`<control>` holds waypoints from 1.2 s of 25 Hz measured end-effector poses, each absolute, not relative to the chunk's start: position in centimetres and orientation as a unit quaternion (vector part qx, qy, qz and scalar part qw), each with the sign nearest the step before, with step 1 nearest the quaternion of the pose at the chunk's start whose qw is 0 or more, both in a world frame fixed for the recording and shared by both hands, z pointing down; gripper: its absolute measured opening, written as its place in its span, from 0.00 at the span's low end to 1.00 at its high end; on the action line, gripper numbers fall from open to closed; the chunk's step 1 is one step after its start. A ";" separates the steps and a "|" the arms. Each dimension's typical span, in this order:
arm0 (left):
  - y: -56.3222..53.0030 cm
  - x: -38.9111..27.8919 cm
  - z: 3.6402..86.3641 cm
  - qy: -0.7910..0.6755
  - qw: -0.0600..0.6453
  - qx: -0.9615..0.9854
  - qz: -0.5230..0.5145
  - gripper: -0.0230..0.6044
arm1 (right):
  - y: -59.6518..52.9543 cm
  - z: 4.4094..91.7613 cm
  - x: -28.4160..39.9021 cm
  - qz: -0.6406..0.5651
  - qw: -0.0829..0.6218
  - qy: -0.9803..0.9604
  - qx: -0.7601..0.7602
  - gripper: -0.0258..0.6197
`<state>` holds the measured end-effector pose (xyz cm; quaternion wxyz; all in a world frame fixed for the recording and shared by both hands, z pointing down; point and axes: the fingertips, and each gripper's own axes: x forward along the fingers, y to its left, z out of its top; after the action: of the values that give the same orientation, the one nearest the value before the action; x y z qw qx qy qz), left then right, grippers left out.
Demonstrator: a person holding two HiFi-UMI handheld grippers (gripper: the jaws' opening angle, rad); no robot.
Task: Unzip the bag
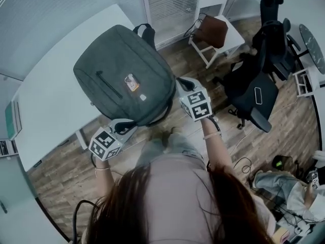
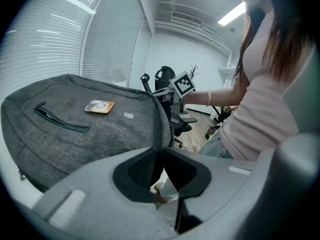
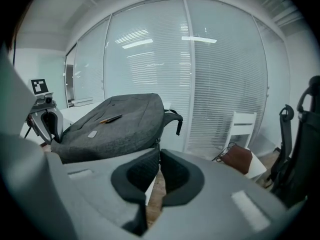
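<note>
Grey bag [image 1: 122,80] lies flat on the white bench [image 1: 48,103], front face up, its near edge hanging over the bench edge toward the person. Orange tag [image 1: 131,82] and closed front-pocket zip [image 1: 108,85] on the top face, shoulder strap [image 1: 148,33] off the far end

Left claw [image 1: 126,127] is at the bag's near-left edge. Left gripper view: jaws fully together, bag's edge seam runs straight into the tips, so it's pinching the bag there

Right claw [image 1: 181,83] is at the bag's right side. Right gripper view: jaws also together, with a small dark tab off the side seam going in between the tips. Could be the zip pull, too small to confirm

White chair [image 1: 216,22] with a brown pouch [image 1: 212,30] and a black office chair [image 1: 256,88] stand well clear on the wood floor
</note>
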<state>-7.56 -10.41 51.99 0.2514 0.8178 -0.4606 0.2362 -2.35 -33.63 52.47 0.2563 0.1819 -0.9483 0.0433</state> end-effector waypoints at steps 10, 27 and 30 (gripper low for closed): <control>-10.5 -7.5 52.3 -0.472 0.263 0.807 0.239 0.13 | -34.8 52.3 -3.4 0.025 0.261 -0.954 0.147 0.06; -10.7 -7.5 53.0 -0.484 0.283 0.789 0.251 0.13 | -36.4 52.2 -5.3 0.006 0.263 -0.959 0.102 0.06; -10.7 -7.5 52.9 -0.485 0.283 0.788 0.252 0.13 | -36.6 52.1 -5.7 0.011 0.258 -0.963 0.083 0.06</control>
<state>-7.46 -10.75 52.93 0.2830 0.7883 -0.4849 0.2518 -5.66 -36.62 52.13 0.2580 0.0827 -0.9625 0.0111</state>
